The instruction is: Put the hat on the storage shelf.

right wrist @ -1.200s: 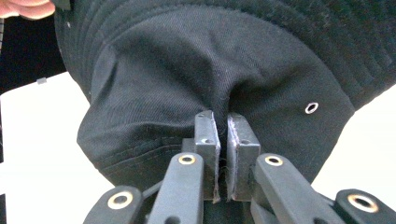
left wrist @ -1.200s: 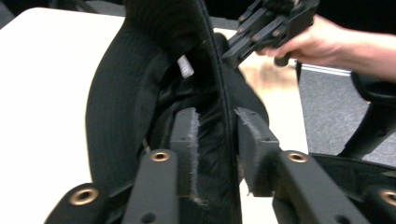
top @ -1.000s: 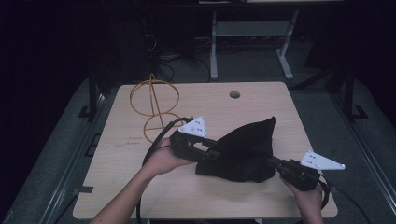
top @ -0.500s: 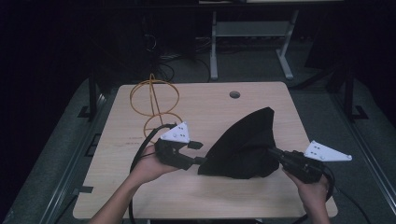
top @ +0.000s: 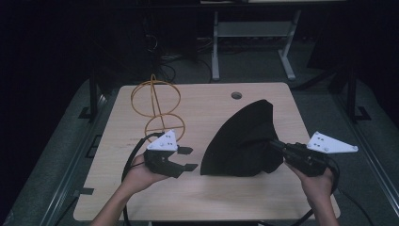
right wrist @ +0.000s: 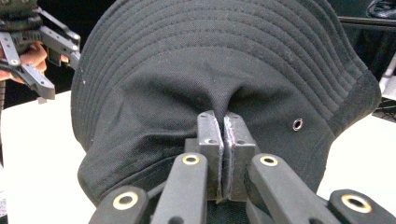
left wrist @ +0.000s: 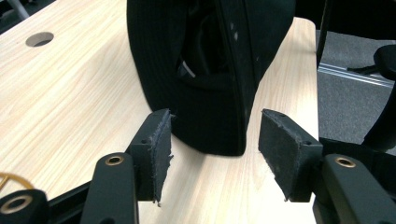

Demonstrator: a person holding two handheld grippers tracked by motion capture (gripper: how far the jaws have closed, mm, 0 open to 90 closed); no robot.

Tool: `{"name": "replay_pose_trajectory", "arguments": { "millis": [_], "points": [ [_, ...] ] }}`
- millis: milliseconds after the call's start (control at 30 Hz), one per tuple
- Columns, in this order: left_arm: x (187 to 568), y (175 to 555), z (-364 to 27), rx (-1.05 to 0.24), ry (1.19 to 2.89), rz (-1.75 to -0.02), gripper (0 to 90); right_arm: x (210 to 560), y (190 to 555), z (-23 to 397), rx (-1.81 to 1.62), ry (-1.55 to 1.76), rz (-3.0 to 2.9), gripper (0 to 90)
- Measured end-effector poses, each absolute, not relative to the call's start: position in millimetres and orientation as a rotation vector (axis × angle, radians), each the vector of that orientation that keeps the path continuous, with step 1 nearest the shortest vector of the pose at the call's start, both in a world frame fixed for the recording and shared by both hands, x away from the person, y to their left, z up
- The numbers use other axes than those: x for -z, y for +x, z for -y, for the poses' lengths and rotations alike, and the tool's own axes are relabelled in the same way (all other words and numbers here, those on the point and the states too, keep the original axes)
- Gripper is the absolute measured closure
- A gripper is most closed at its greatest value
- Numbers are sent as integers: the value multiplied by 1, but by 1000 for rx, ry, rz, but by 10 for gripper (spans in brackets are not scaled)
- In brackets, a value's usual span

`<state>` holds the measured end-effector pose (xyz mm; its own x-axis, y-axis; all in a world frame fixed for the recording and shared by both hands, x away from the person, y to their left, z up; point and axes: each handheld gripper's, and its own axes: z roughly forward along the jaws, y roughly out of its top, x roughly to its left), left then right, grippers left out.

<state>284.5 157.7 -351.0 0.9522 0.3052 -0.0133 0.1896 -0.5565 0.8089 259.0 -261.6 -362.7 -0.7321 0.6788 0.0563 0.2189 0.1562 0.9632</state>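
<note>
Right gripper (right wrist: 223, 140): jaws clamped tight on a pinch of cloth from the crown of the black bucket hat (top: 244, 141), lifting that side so the brim tips up off the table (top: 207, 99)
Left gripper (top: 186, 158): let go, jaws have just been opening and now stand apart; in the left gripper view the pads (left wrist: 158, 149) sit on either side of the hat's lower edge without pressing on it
Hat position: right of the table's middle, standing on edge, brim fanned upward toward the far side, lower rim touching the wood, just beside the left gripper
Why held so: one pinch at the crown looks meant to keep the hat raised and its opening turned toward the left gripper, so that hand is free to take a fresh hold on the brim
Why the stand waits: the orange wire stand (top: 157, 106) sits upright on the table's left half, well apart from the hat, likely the place it is meant to go
Count, grippers: two, one in each hand
Count, hats: one
Count, wire stands: one, built of ring loops
Count, table holes: one round cable hole (top: 236, 95) near the far edge
Metal eyelet (right wrist: 297, 124): one seen on the crown
</note>
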Motion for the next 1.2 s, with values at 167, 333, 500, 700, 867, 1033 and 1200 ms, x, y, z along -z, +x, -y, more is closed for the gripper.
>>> {"name": "replay_pose_trajectory", "arguments": {
  "millis": [167,333,500,700,867,1033,1200],
  "points": [
    [360,281,-165,-166,2166,-372,430,353,263,261,-1588,846,-2064,870],
    [366,275,-170,-185,2160,-373,421,341,268,258,-1583,846,-2068,871],
    [374,269,-176,-199,2127,-397,403,328,274,253,-1571,835,-2081,871],
    [385,266,-183,-207,2111,-416,386,311,282,243,-1544,807,-2100,871],
    [391,263,-187,-199,2094,-440,374,302,288,236,-1538,787,-2116,872],
    [398,261,-187,-195,2114,-454,356,293,295,228,-1544,770,-2120,872],
    [399,261,-188,-196,2104,-446,354,282,300,220,-1552,751,-2121,872]
  ]
}}
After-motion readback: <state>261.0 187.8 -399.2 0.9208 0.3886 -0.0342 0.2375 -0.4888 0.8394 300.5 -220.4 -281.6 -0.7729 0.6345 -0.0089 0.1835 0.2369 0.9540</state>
